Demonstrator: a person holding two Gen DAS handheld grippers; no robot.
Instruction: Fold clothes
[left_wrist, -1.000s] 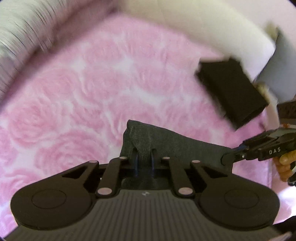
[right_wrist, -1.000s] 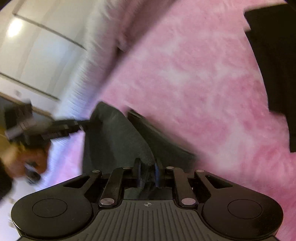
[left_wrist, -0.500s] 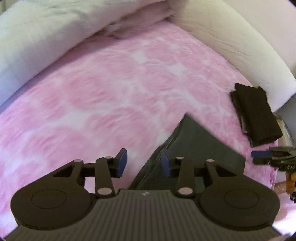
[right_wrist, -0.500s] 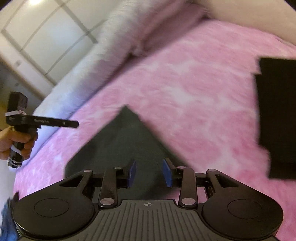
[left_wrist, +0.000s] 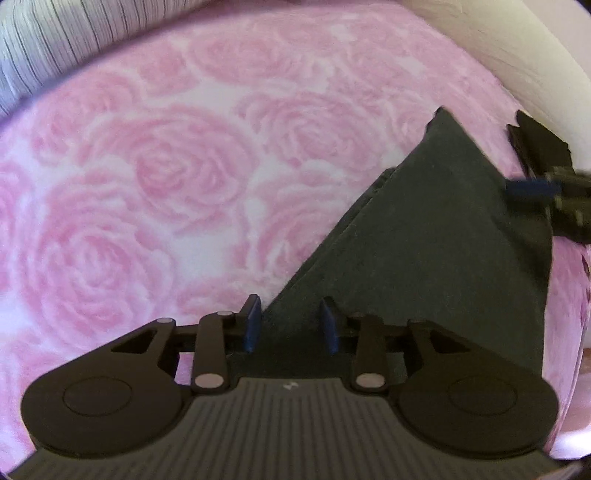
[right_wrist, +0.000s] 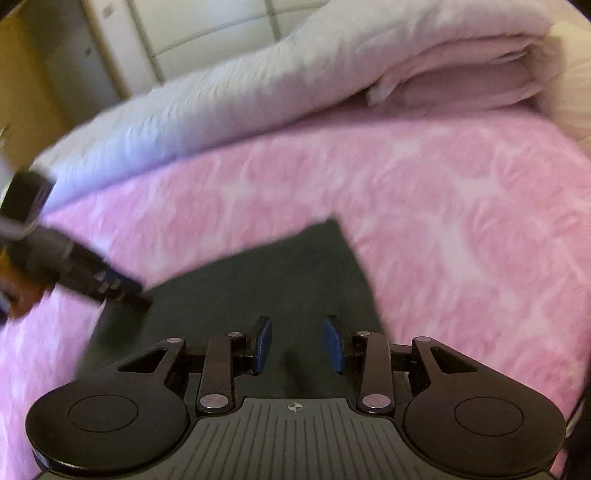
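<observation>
A dark grey folded garment (left_wrist: 424, 251) lies flat on the pink rose-patterned bed cover (left_wrist: 147, 184). My left gripper (left_wrist: 291, 323) is open, its blue-padded jaws apart just above the garment's near corner. In the right wrist view the same garment (right_wrist: 280, 280) lies below my right gripper (right_wrist: 297, 343), which is open and holds nothing. The right gripper's tip shows in the left wrist view (left_wrist: 532, 190) over the garment's far edge. The left gripper's tip shows in the right wrist view (right_wrist: 122, 288) at the garment's left edge.
A folded black garment (left_wrist: 539, 147) lies at the far right by the cream bed edge (left_wrist: 498, 48). A rolled white and pink duvet (right_wrist: 295, 74) lies along the bed's far side. White cupboard doors (right_wrist: 203, 26) stand behind it.
Both grippers, shut on the garment a second ago, have let go and opened. The garment now lies flat on the bed and both grippers hover low over it.
</observation>
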